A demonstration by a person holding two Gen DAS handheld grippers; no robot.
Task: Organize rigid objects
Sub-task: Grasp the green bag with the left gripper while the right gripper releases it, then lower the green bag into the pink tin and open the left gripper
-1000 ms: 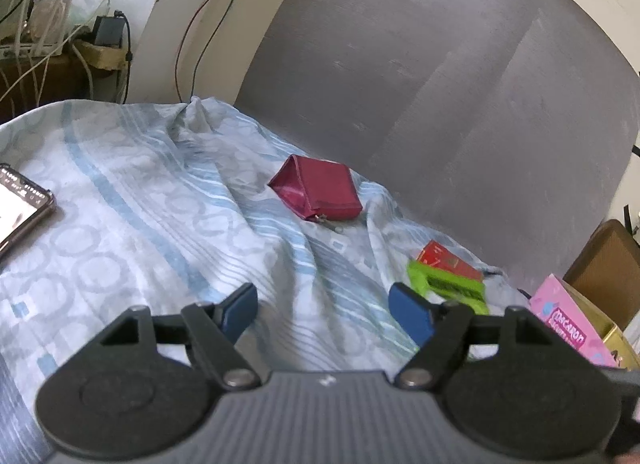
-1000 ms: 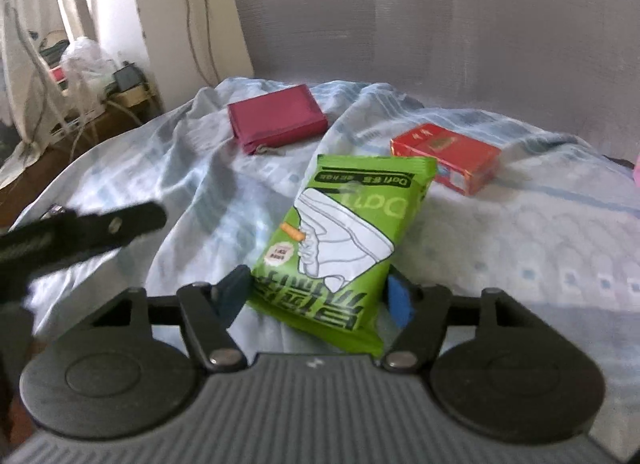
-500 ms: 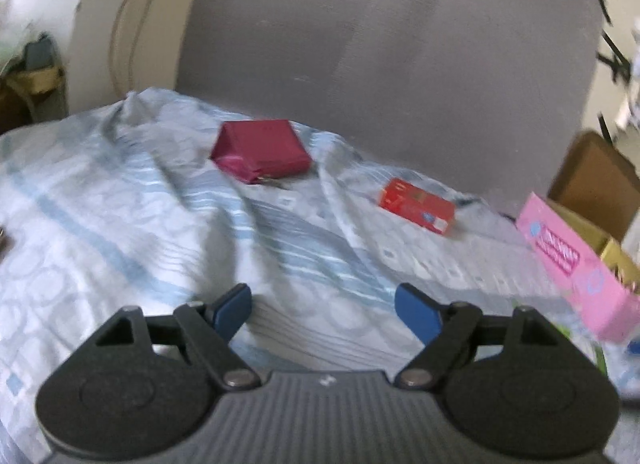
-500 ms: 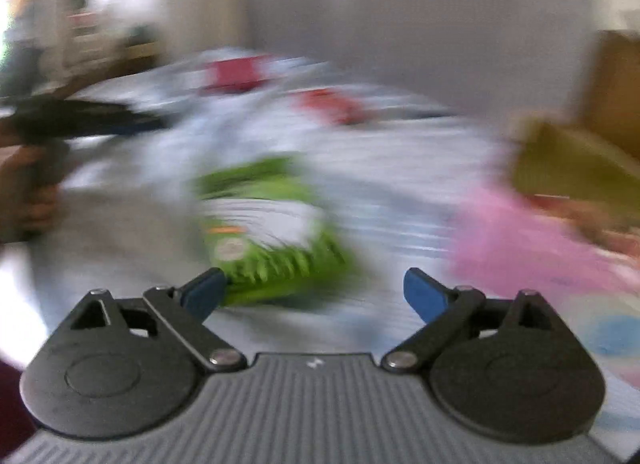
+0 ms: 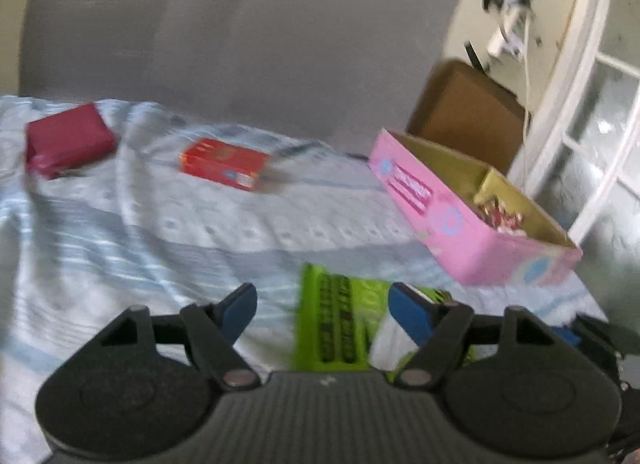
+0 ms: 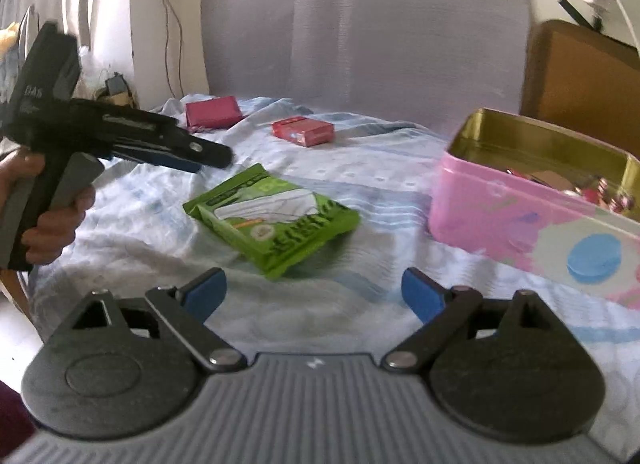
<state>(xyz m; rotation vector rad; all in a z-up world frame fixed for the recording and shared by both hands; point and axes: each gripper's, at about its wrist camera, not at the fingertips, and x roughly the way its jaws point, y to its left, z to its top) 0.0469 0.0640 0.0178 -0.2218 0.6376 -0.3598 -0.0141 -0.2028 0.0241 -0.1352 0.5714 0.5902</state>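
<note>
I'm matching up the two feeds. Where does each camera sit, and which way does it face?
Left wrist: sits behind the left tongs, facing the grey headboard; the green packet lies below the closing, empty tongs.
Right wrist: sits behind the right tongs, closing and empty, facing the same way; the person's left hand shows.
Shared: green packet, red box, maroon wallet, pink tin, bedsheet.

- Green packet (image 6: pixel 272 220): flat glossy pouch with a white picture and dark lettering, lying askew on the pale blue sheet, near the pink tin.
- Red box (image 6: pixel 303 131): small carton, lying flat farther back.
- Maroon wallet (image 6: pixel 212 112): lying flat near the headboard.
- Pink tin (image 6: pixel 520 220): open, gold inside, holding small wrapped items.
</note>
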